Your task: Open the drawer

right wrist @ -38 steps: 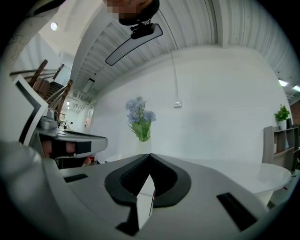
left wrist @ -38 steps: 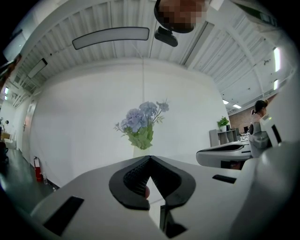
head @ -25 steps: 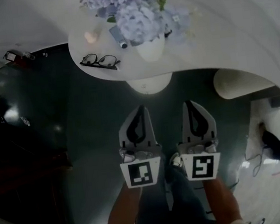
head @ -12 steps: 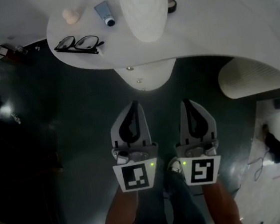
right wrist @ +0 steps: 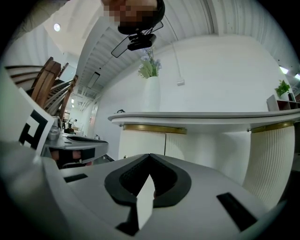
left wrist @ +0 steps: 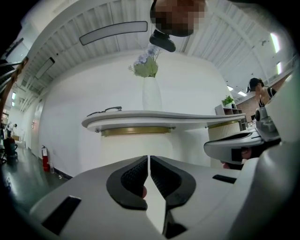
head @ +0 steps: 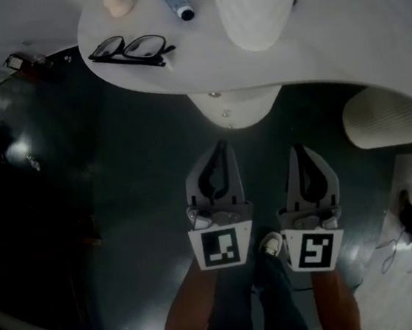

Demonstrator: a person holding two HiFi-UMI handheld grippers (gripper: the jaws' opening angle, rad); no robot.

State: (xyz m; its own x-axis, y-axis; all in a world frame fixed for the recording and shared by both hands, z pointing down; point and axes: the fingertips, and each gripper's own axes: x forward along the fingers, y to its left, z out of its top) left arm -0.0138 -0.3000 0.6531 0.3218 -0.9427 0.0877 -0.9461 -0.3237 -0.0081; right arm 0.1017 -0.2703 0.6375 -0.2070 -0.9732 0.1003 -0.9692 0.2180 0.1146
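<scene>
The drawer unit [head: 233,109] is a rounded white pedestal under the white table top [head: 325,43], with two small knobs [head: 215,94] on its curved front. In the left gripper view the drawer unit [left wrist: 136,147] stands straight ahead under a gold band. My left gripper [head: 221,145] hangs just short of that front, shut and empty. Beside it, my right gripper [head: 298,148] is also shut with nothing in it. In each gripper view the jaws meet at the tips: left gripper [left wrist: 148,157], right gripper [right wrist: 150,155]. Neither touches the unit.
Black glasses [head: 130,49], a small grey tube [head: 176,1], a pale round object [head: 118,2] and a white vase [head: 256,10] stand on the table top. A ribbed white pedestal [head: 392,113] is at the right. The floor is dark; my shoe [head: 271,244] shows below.
Both grippers have sunk together in front of the pedestal, jaws staying shut. The flowers have left the head view, and the table edge and drawer knobs now show more plainly.
</scene>
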